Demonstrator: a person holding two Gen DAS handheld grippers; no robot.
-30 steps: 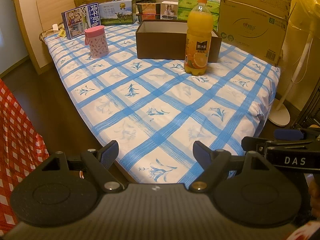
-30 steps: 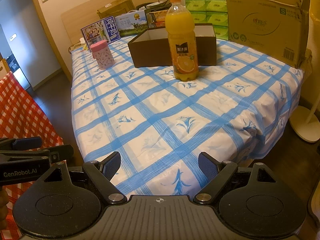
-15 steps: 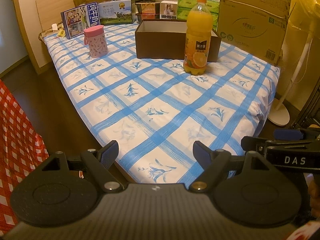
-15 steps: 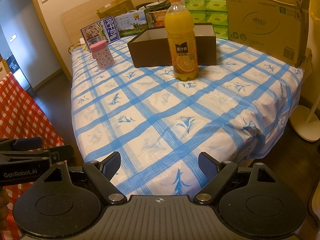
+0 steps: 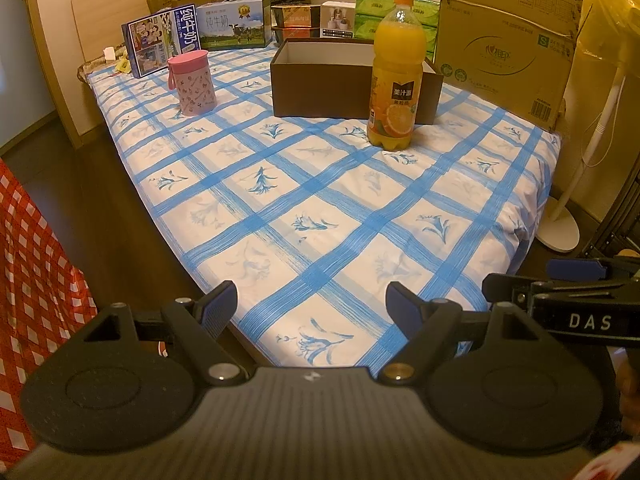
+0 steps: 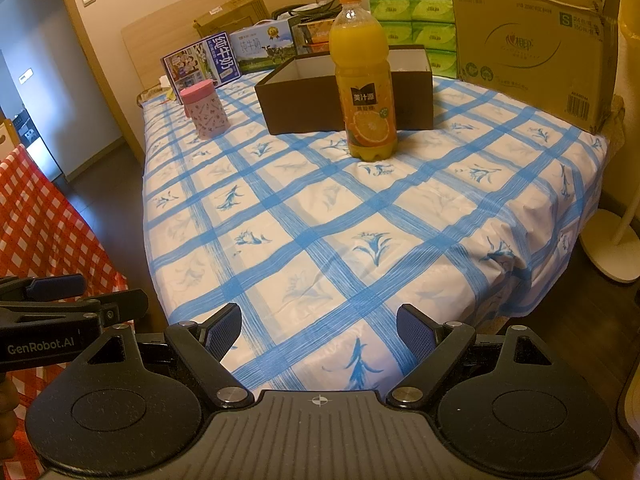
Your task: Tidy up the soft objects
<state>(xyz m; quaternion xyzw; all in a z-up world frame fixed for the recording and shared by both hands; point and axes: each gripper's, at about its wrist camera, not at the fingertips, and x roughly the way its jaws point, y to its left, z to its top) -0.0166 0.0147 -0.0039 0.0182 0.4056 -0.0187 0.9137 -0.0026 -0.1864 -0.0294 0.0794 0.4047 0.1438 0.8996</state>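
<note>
Hovering side by side over the near edge of the bed (image 5: 320,208), the left gripper (image 5: 310,306) and right gripper (image 6: 320,330) both had their jaws spread wide, with nothing between them but blue-checked sheet. Well beyond the fingertips, an orange juice bottle (image 6: 366,80) stood upright, directly in front of an open brown box (image 5: 320,80). To the left of the box stood a pink cup (image 5: 194,82). Farthest back, milk cartons (image 5: 236,24) and green tissue packs (image 6: 416,20) lined the wall.
</note>
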